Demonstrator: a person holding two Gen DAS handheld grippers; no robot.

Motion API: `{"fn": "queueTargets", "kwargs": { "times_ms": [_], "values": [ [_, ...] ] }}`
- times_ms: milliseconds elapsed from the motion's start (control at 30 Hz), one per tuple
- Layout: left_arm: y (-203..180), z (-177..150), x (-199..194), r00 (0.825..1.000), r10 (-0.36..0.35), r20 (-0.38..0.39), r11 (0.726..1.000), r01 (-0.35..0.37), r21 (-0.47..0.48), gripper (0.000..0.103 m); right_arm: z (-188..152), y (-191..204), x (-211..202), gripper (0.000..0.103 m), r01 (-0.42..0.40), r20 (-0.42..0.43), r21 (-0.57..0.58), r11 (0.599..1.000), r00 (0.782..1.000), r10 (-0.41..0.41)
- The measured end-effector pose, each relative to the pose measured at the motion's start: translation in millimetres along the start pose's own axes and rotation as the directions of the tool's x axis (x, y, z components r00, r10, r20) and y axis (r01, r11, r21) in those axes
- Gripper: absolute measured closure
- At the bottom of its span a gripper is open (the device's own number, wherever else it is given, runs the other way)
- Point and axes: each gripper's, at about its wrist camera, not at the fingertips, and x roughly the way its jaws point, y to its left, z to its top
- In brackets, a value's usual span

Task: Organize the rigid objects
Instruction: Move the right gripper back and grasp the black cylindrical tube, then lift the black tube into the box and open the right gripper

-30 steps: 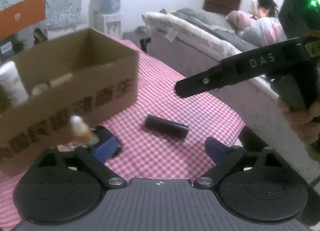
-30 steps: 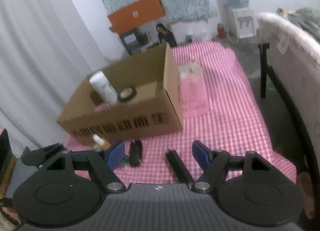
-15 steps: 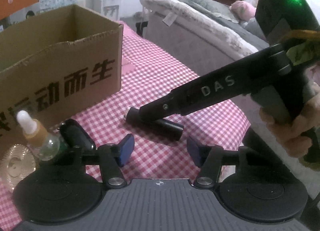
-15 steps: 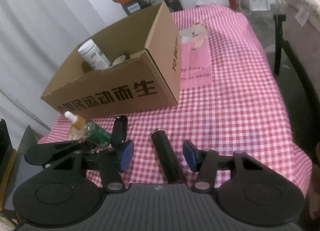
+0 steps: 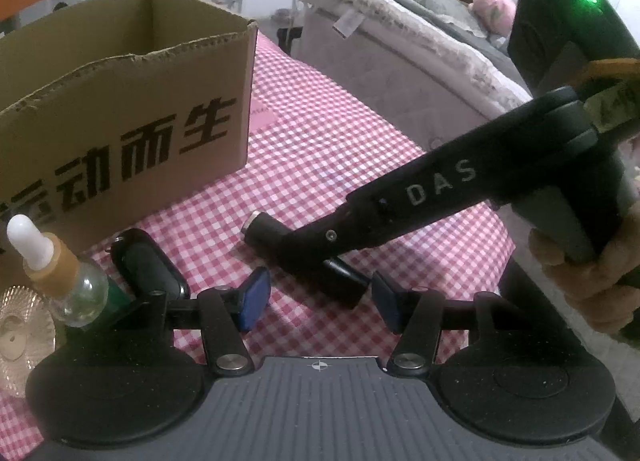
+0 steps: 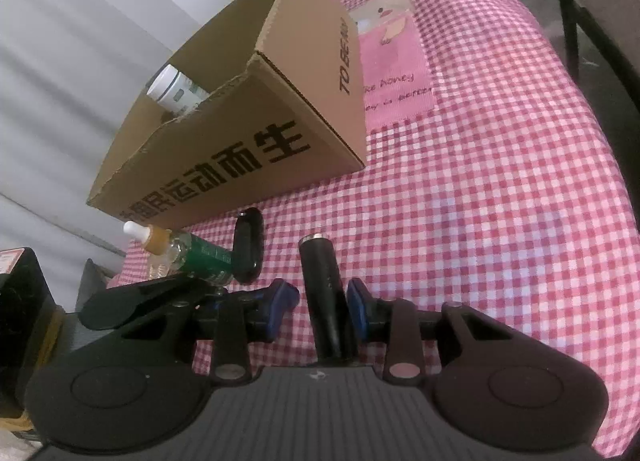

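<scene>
Right gripper [image 6: 318, 303]: its fingers are closing around the black cylinder [image 6: 322, 293], one blue pad touching, the other still apart.
Left gripper [image 5: 320, 303]: hovering half open, gripping nothing.
Cylinder: lying on the checked bench [image 6: 480, 201] (near the cardboard box [image 6: 248, 133]).

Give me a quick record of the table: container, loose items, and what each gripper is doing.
container: cardboard box, open top, white bottle inside
loose items: black cylinder, black oval case, dropper bottle, all lying on checked cloth
right gripper: fingers closing, black cylinder between them
left gripper: open, holding nothing
</scene>
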Motion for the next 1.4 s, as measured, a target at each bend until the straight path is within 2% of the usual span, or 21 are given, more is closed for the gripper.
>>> {"fn": "queueTargets", "kwargs": {
  "times_ms": [167, 233, 300, 533, 867, 1133, 1400],
  "values": [
    [-0.1, 0.5, 2.0, 1.000, 0.020, 0.003, 1.000, -0.020, 0.009, 0.058, 5.9, 2.0, 6.1, 0.070, 0.022, -0.005, -0.018, 1.000, 1.000, -0.022],
    [1.3, 0.3, 3.1, 1.000, 0.019, 0.009, 1.000, -0.019, 0.008, 0.062, 7.4, 3.9, 7.7, 0.075, 0.031, -0.009, -0.033, 0.999, 0.999, -0.032],
    [1.5, 0.8, 3.4, 1.000, 0.020, 0.017, 1.000, -0.020, 0.010, 0.063, 8.0, 5.7, 10.6, 0.079, 0.032, -0.018, -0.046, 0.998, 0.999, -0.033],
    [4.1, -0.6, -2.5, 0.999, 0.006, 0.032, 1.000, -0.007, 0.007, 0.064, 6.5, 12.9, 13.8, 0.079, 0.046, -0.010, -0.039, 0.998, 0.999, -0.046],
    [-10.1, 4.8, -37.4, 0.992, -0.011, 0.126, 0.999, 0.006, 0.046, 0.064, -2.8, 25.8, -21.5, 0.078, 0.049, 0.063, -0.027, 0.998, 0.997, -0.047],
    [-20.0, 18.7, -92.0, 0.966, 0.006, 0.259, 0.995, -0.031, 0.090, 0.064, -0.2, 63.3, -70.6, 0.078, 0.051, 0.182, -0.069, 0.996, 0.982, -0.038],
    [4.4, 49.0, -133.8, 0.932, 0.093, 0.349, 0.990, -0.125, 0.070, 0.064, 29.3, 116.7, -90.3, 0.078, 0.001, 0.270, -0.176, 0.984, 0.962, 0.047]
  ]
}}
